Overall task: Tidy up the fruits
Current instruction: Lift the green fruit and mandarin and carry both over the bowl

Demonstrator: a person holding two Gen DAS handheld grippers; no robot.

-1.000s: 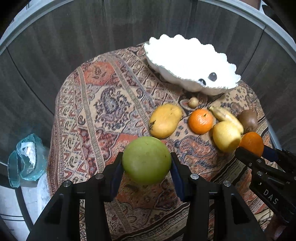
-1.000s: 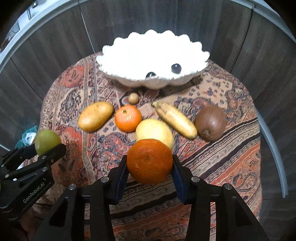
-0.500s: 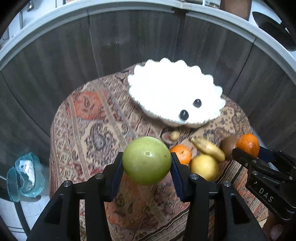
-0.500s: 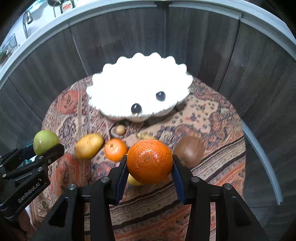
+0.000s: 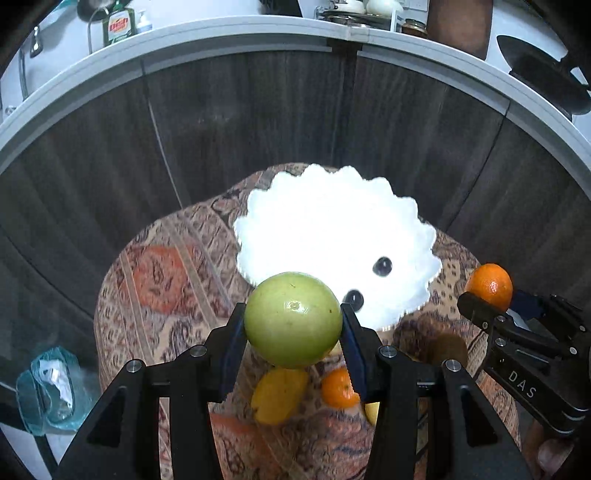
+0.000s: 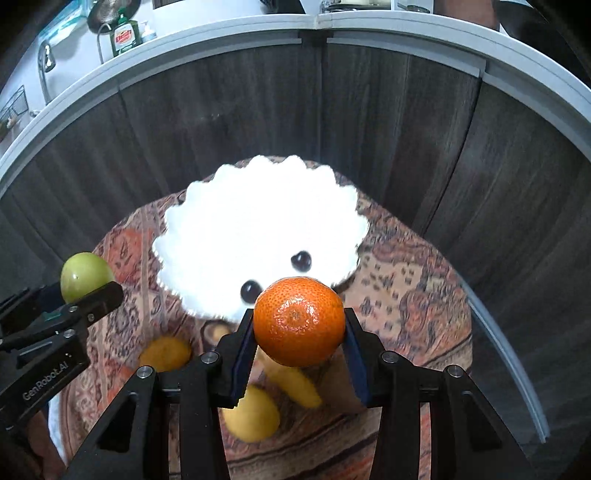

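My left gripper (image 5: 293, 325) is shut on a green apple (image 5: 293, 319), held in the air just in front of the white scalloped bowl (image 5: 325, 229). My right gripper (image 6: 299, 328) is shut on an orange (image 6: 299, 321), also lifted near the bowl (image 6: 255, 225). Two dark grapes (image 6: 301, 260) lie in the bowl. Each gripper shows at the edge of the other's view: the apple (image 6: 85, 277) at the left, the orange (image 5: 489, 284) at the right. Below, on the patterned cloth (image 5: 162, 280), lie a yellow mango (image 5: 279, 395), a small orange (image 5: 338, 387), a banana (image 6: 295, 384) and a lemon (image 6: 253, 417).
The round table stands against dark wood cabinet doors (image 5: 240, 110) under a grey counter edge with a dish-soap bottle (image 5: 118, 26). A brown kiwi (image 5: 448, 347) lies near the table's right side. A blue-green plastic bag (image 5: 48, 391) sits low at the left.
Both grippers have risen and moved forward toward the bowl with their fruits. The fruits on the cloth have slid down in view and now lie under the fingers.
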